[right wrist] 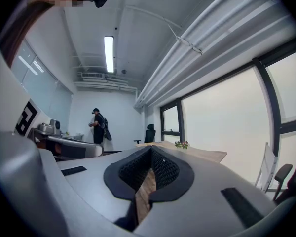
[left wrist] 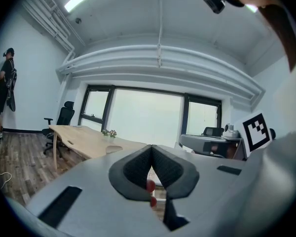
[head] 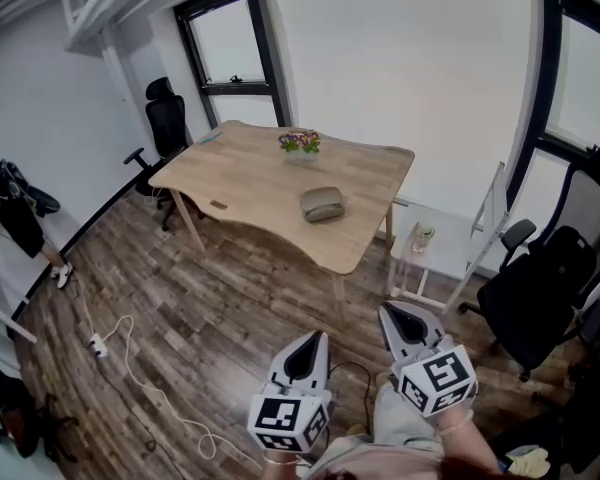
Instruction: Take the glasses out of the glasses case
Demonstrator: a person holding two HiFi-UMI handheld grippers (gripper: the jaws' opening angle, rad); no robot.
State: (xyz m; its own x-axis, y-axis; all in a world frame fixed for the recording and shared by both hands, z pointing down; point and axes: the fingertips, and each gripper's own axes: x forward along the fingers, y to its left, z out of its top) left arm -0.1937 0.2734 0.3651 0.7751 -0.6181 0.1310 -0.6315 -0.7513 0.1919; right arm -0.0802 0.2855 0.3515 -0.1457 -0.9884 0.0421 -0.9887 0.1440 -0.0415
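A grey glasses case [head: 322, 205] lies shut on the wooden table [head: 240, 173] across the room; the glasses are not visible. The left gripper view shows the case [left wrist: 113, 149] as a small lump on the table top. Both grippers are held low near the person's body, far from the table. My left gripper [head: 307, 338] points toward the table, its dark pads [left wrist: 138, 169] meeting at the tip with nothing between them. My right gripper [head: 393, 311] sits beside it, jaws likewise closed and empty [right wrist: 151, 149].
A small flower pot [head: 300, 142] stands at the table's far edge. Black office chairs [head: 165, 118] [head: 535, 293] flank the table. A white side table [head: 430, 243] holds a bottle [head: 421, 236]. A white cable [head: 130, 358] trails over the wood floor. A person [head: 15, 213] stands at left.
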